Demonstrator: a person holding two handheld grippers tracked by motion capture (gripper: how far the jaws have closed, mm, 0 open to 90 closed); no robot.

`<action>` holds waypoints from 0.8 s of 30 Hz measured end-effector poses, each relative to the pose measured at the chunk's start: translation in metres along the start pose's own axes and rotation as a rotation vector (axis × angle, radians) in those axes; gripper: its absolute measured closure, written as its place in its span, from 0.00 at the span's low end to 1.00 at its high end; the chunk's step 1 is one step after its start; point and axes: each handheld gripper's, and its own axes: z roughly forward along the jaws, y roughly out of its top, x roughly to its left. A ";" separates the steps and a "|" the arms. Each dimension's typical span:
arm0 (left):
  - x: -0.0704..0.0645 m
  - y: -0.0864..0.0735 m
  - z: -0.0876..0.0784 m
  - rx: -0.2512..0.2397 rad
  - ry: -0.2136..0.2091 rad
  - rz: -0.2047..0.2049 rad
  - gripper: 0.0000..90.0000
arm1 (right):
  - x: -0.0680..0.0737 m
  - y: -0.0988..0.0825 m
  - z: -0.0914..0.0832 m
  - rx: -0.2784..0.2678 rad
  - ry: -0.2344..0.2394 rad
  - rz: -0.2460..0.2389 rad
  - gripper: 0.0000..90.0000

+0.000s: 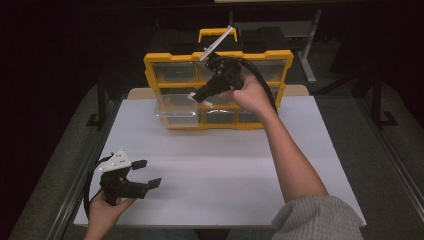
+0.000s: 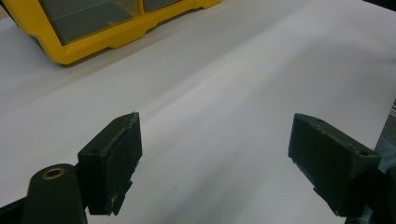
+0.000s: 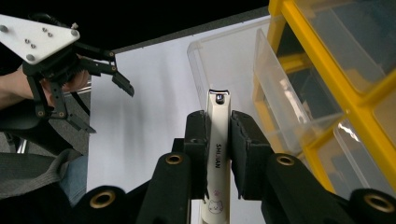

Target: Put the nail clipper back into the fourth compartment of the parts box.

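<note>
A white nail clipper [image 3: 217,140] with small printed lettering is clamped between the jaws of my right gripper [image 3: 218,116], its tip pointing at a clear drawer [image 3: 233,60] pulled out of a yellow organiser [image 3: 322,56]. In the high view the right gripper [image 1: 197,97] hovers just above that pulled-out drawer [image 1: 172,112], at the front of the organiser [image 1: 150,65]. My left gripper [image 1: 151,173] rests low at the table's front left, open and holding nothing. The left gripper view shows its jaws [image 2: 215,126] wide apart over bare white table.
The organiser stands at the far middle of the white tabletop [image 1: 225,165], with several clear-fronted compartments and a yellow carry handle [image 1: 212,34]. Its front corner [image 2: 70,51] appears far left in the left gripper view. Dark floor and metal table rails surround the table.
</note>
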 end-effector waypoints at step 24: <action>0.001 0.001 0.003 0.004 -0.006 -0.004 0.19 | -0.006 0.031 0.037 0.007 0.017 -0.013 0.84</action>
